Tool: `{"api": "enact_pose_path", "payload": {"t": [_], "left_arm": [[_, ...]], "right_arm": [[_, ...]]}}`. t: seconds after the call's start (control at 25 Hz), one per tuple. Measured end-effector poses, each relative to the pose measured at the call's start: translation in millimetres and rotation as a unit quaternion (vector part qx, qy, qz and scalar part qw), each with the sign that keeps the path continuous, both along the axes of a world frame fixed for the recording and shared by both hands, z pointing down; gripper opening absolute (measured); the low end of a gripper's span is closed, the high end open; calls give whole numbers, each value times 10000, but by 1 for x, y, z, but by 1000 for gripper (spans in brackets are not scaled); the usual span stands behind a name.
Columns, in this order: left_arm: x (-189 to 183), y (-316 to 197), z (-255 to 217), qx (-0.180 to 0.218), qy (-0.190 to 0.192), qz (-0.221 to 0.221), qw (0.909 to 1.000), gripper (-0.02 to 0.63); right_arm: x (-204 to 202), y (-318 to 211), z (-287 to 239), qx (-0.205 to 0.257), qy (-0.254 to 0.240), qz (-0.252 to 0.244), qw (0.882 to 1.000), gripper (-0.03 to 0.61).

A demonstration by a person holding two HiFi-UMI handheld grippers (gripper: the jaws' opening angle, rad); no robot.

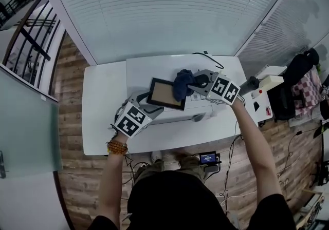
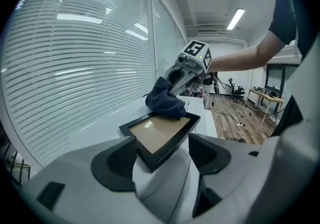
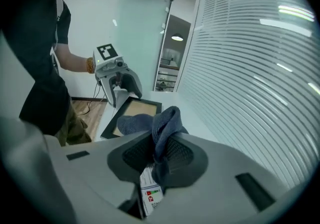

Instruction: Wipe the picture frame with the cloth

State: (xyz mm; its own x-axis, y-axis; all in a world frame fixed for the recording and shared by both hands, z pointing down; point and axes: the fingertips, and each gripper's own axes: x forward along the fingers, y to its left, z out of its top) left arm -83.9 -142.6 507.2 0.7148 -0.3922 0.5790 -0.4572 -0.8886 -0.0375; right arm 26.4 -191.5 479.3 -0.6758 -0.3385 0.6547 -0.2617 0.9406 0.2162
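A black picture frame (image 1: 165,94) with a brown panel lies on the white table (image 1: 103,121). Its near corner (image 2: 155,150) sits between the jaws of my left gripper (image 2: 161,155), which stands open, with a gap showing at the right pad. My right gripper (image 3: 160,155) is shut on a dark blue cloth (image 3: 162,123). The bunched cloth (image 1: 182,84) rests on the frame's far right corner (image 2: 190,117). In the head view the left gripper (image 1: 146,107) is at the frame's lower left and the right gripper (image 1: 195,86) at its right.
A black cable (image 1: 213,60) curls at the table's back edge. White boxes (image 1: 264,88) stand off the right end. A small screen device (image 1: 208,158) lies on the wooden floor near the person's feet. Blinds (image 1: 169,8) cover the wall behind the table.
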Motion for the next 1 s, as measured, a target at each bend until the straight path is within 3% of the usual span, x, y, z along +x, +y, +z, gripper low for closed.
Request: {"api": "enact_pose_path", "payload": {"t": [0.12, 0.32, 0.44, 0.56, 1.0], "left_arm": [[-3, -5, 4, -129, -46, -95, 9999, 330], [-10, -10, 4, -219, -13, -334, 9992, 330], [-9, -9, 6, -134, -290, -207, 9993, 330], [-8, -7, 8, 18, -554, 10, 9985, 333], [-7, -8, 4, 86, -530, -1, 9986, 330]], "right_arm": [[-9, -2, 21, 1, 578, -196, 9981, 48], [-13, -5, 27, -100, 919, -317, 9952, 48], [-13, -6, 29, -106, 1127, -404, 9928, 48], [-16, -7, 30, -163, 1173, -468, 9919, 48], [-30, -15, 29, -205, 1121, -563, 9919, 46]]}}
